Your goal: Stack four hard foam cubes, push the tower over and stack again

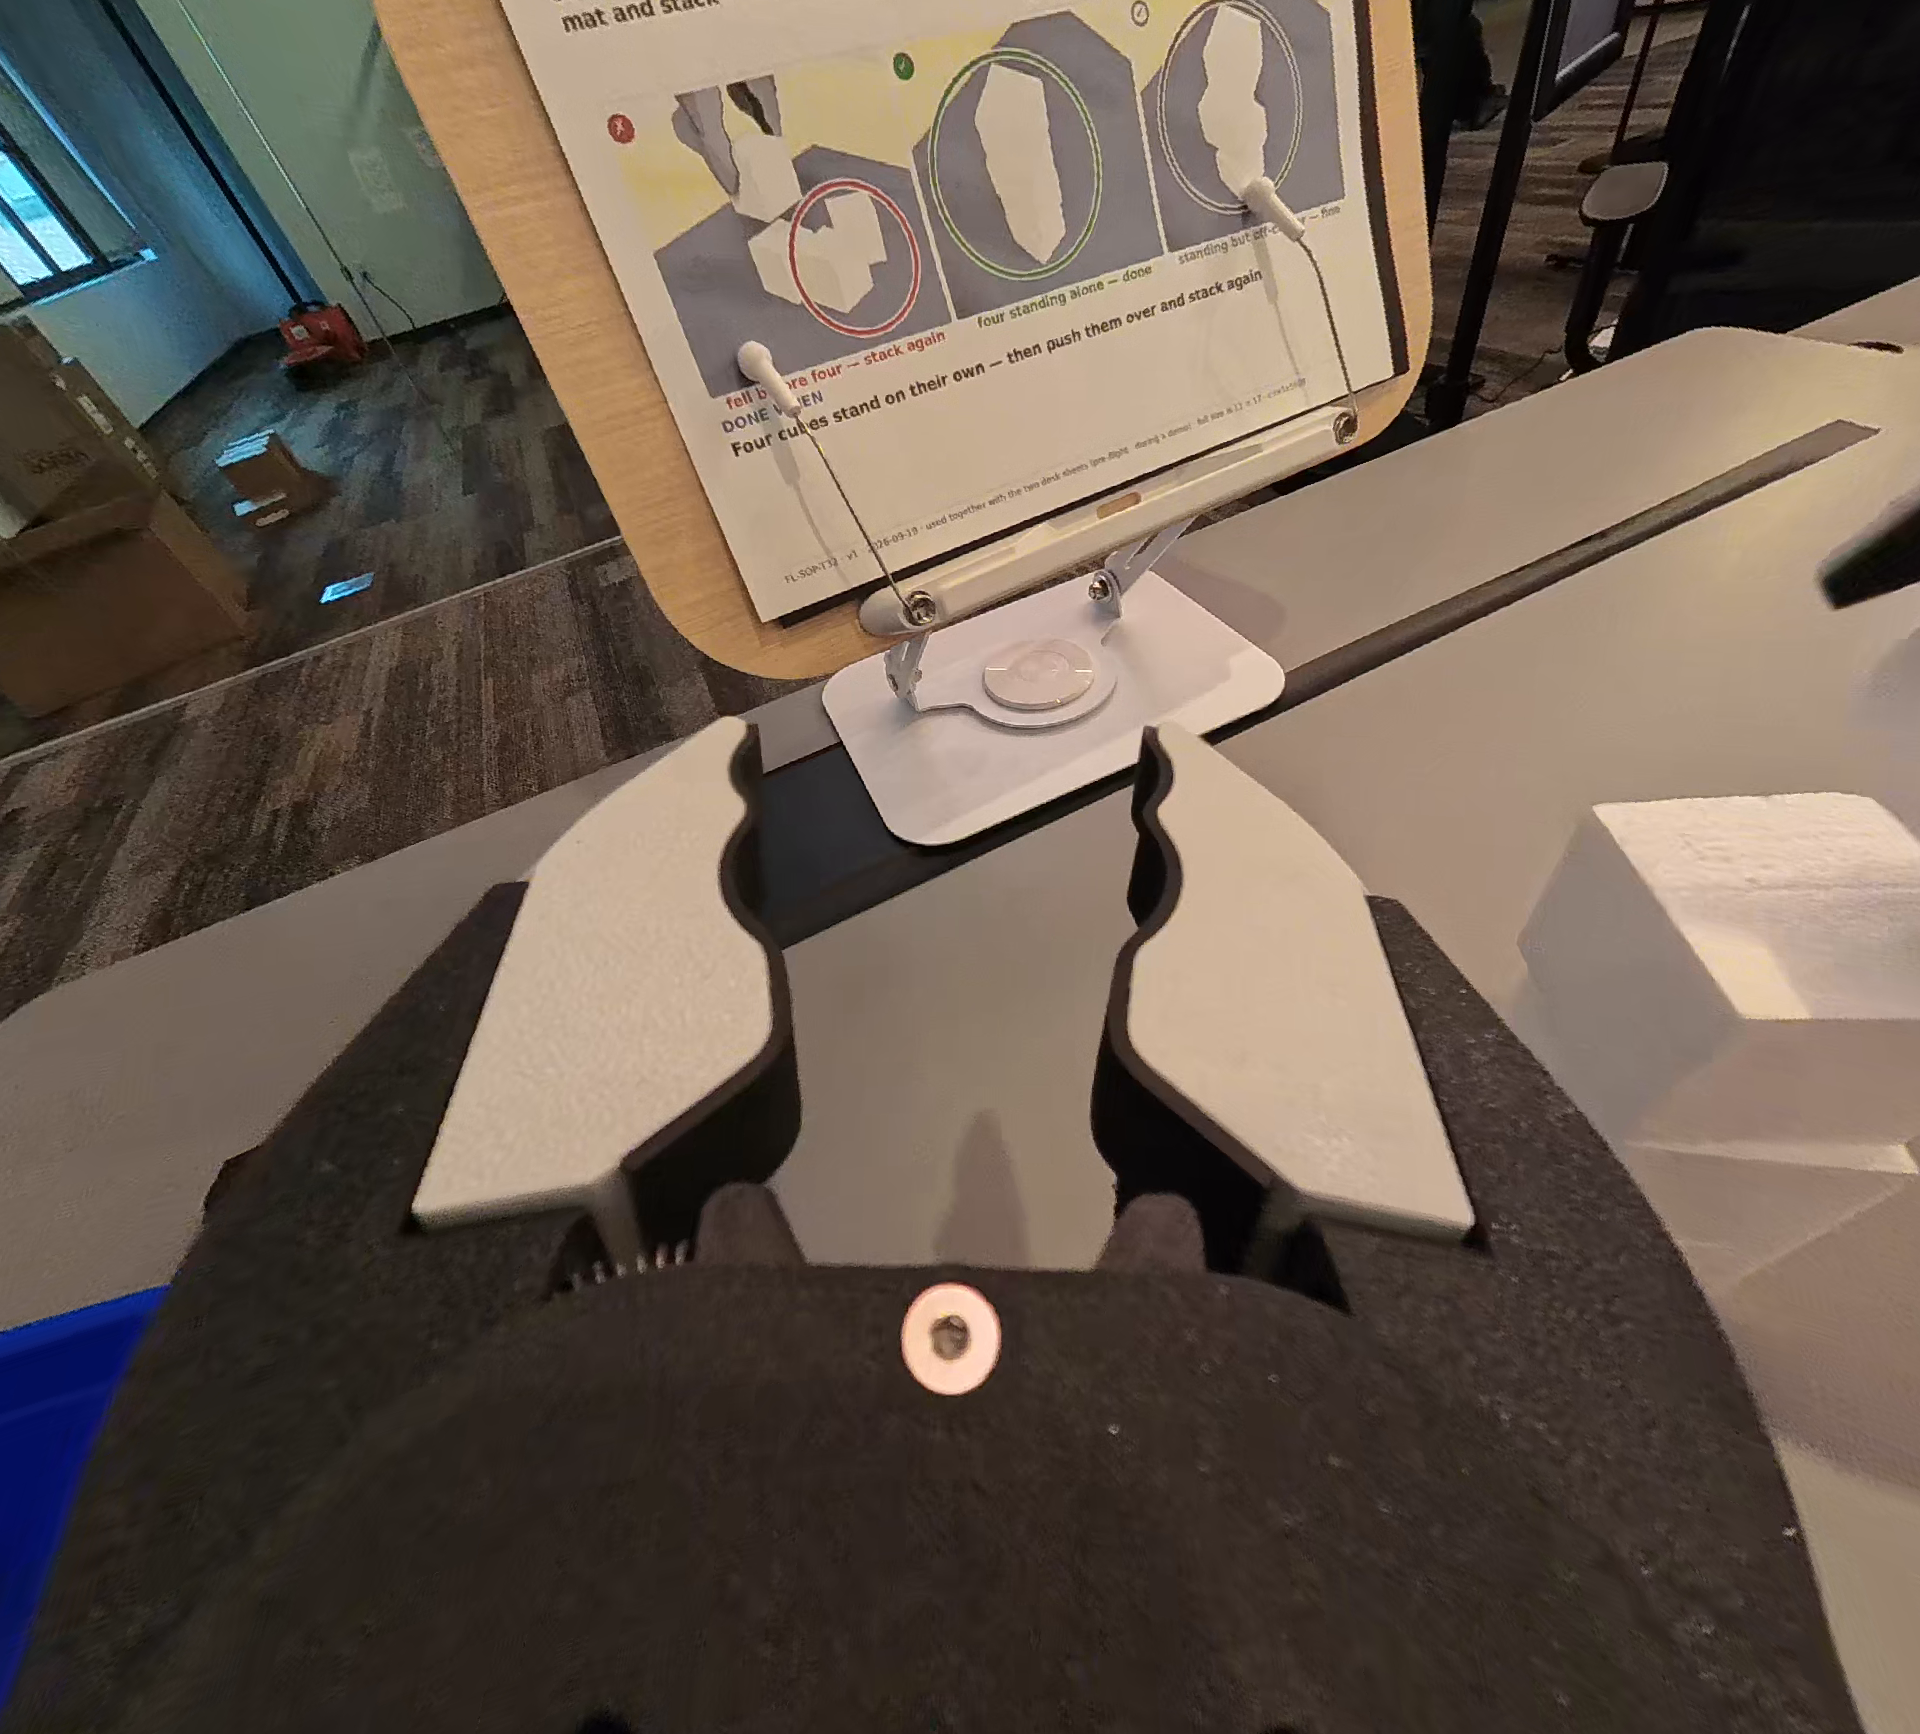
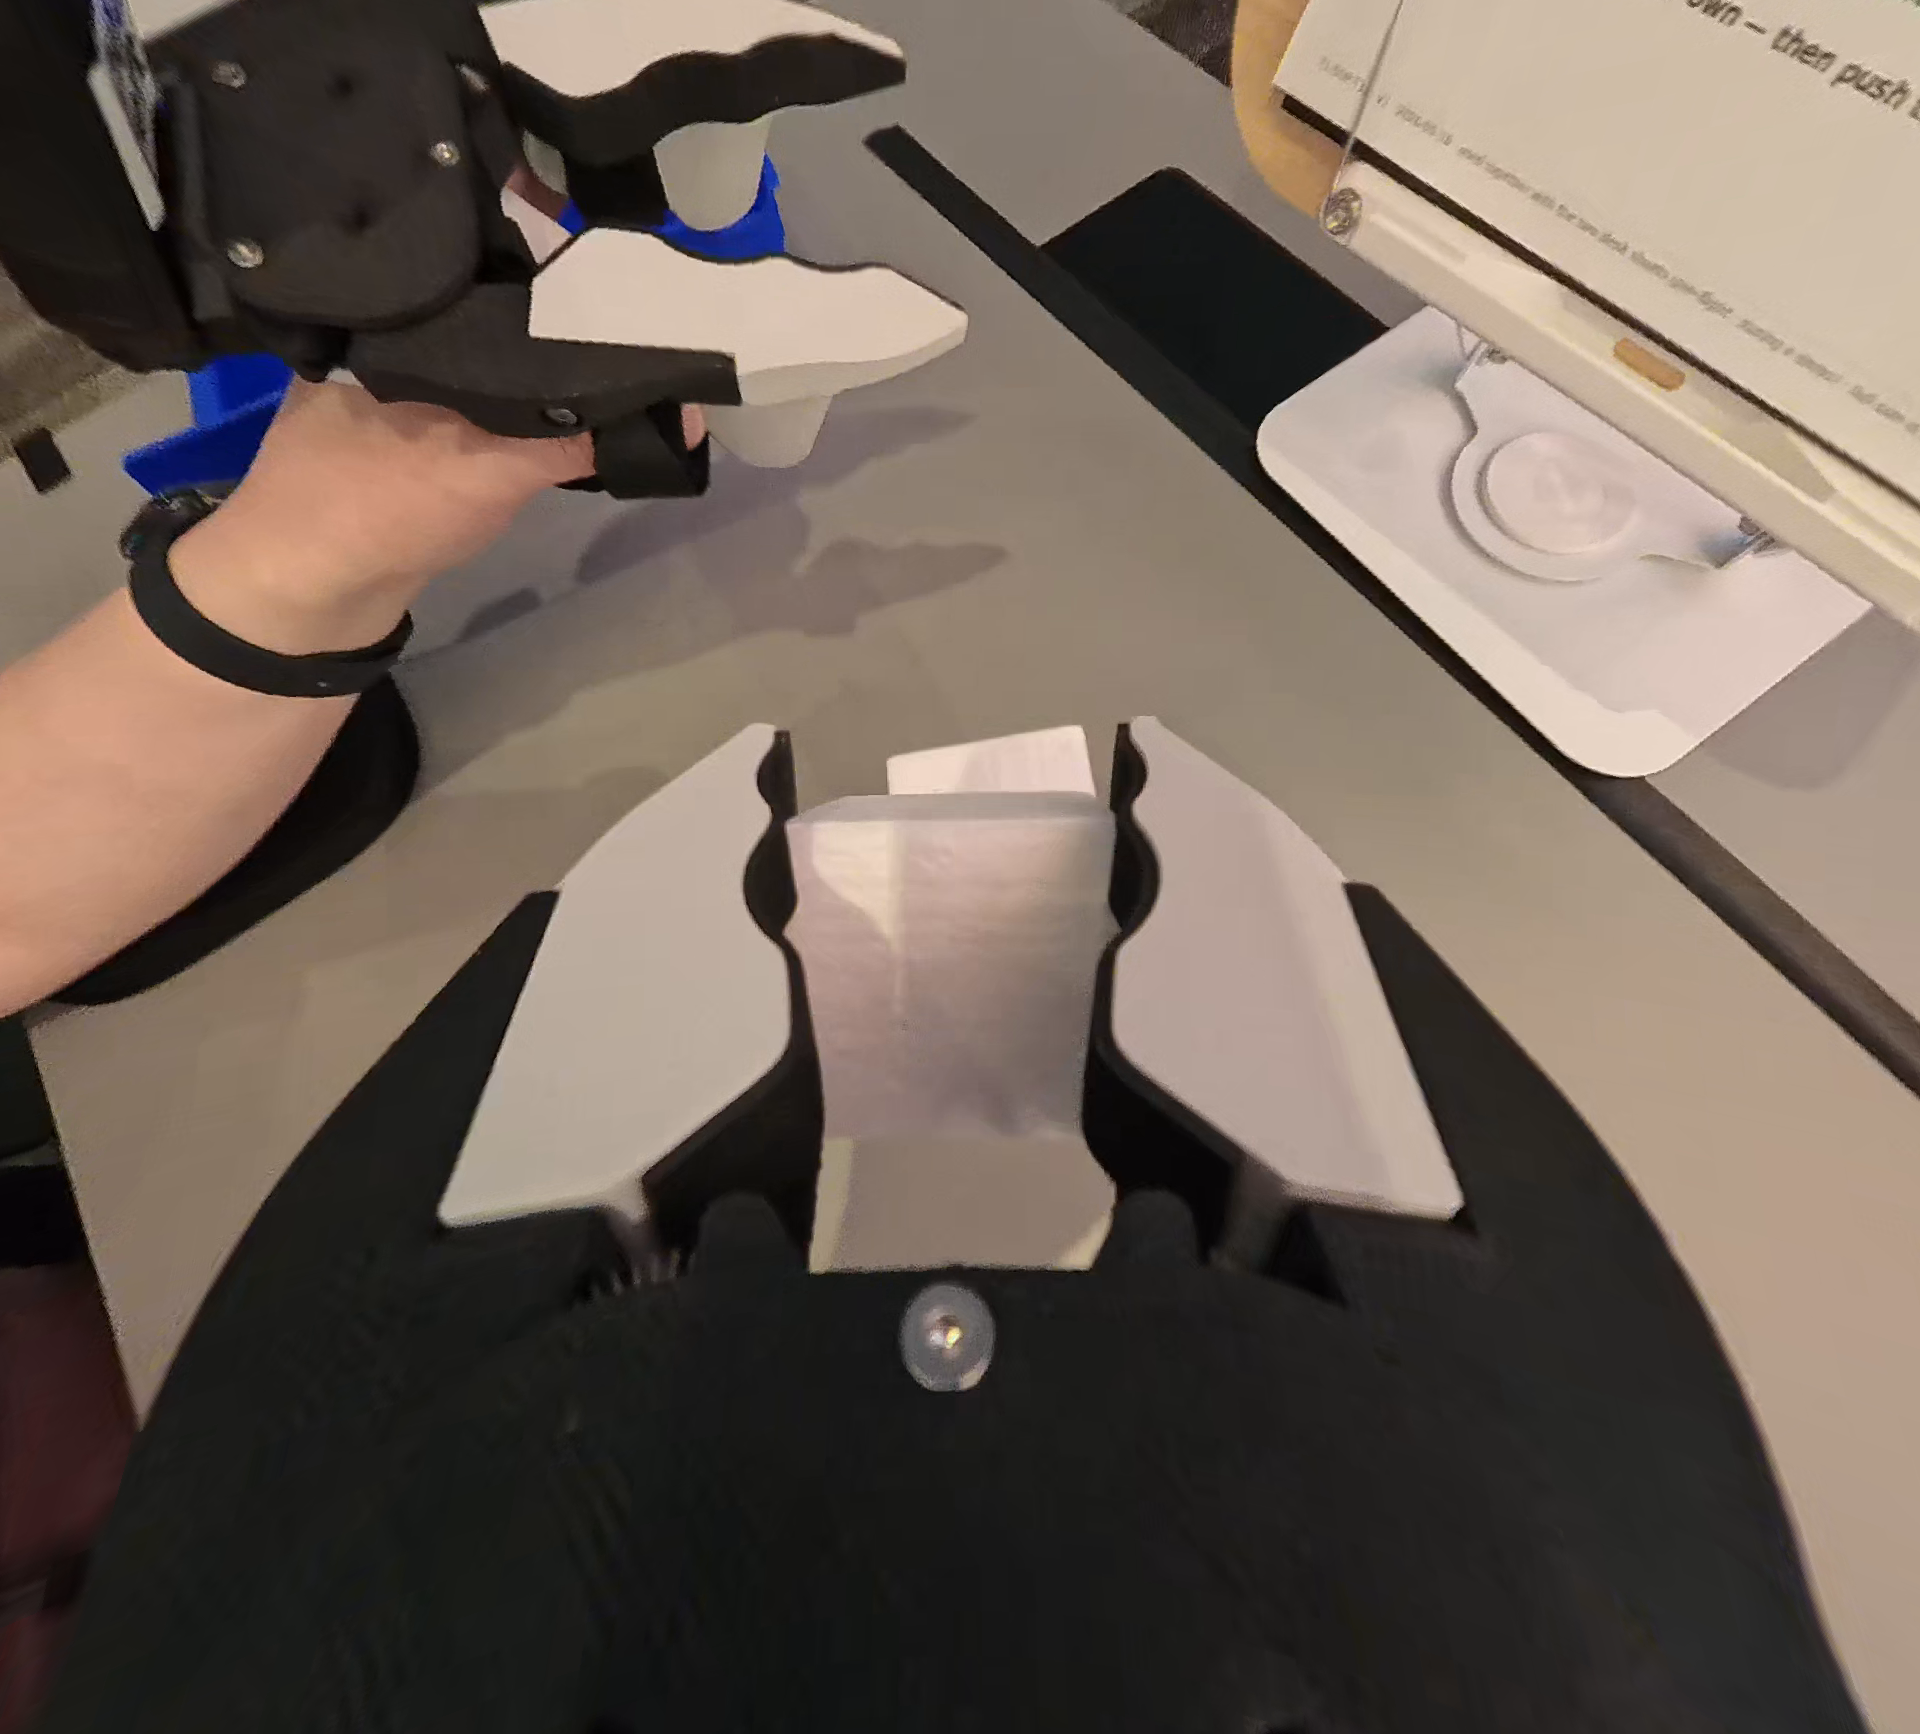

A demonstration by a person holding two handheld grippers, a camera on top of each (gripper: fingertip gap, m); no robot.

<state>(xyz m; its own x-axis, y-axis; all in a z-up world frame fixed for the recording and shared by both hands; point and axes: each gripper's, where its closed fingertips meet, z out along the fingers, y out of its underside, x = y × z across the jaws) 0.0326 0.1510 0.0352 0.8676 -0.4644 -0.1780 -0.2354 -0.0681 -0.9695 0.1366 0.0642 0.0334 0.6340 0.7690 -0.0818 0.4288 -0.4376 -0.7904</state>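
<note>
The right gripper [image 2: 948, 837] pinches a white foam cube [image 2: 940, 967] between its two fingers, in the lower middle of the right wrist view. The fingers touch two opposite flat sides of the cube. Just behind this cube, a small white part of a second cube [image 2: 992, 757] shows between the fingertips; I cannot tell if the held cube rests on it. The left gripper [image 1: 948, 785] is spread and holds nothing. In the right wrist view it hangs above the grey table [image 2: 1039, 354] in the upper left of the frame, well apart from the held cube.

In the left wrist view, more white foam cubes [image 1: 1756, 946] stand at the right edge of the frame, one seemingly on top of another.

The cube looks light and stiff, with a slightly rough surface, so I judge that it will not slip easily, but a hard squeeze may dent it. The best hold seems to be on two parallel faces, near the middle.

Further out, a document stand [image 1: 1049, 708] with an instruction sheet [image 1: 935, 250] is at the top of the frame.
</note>
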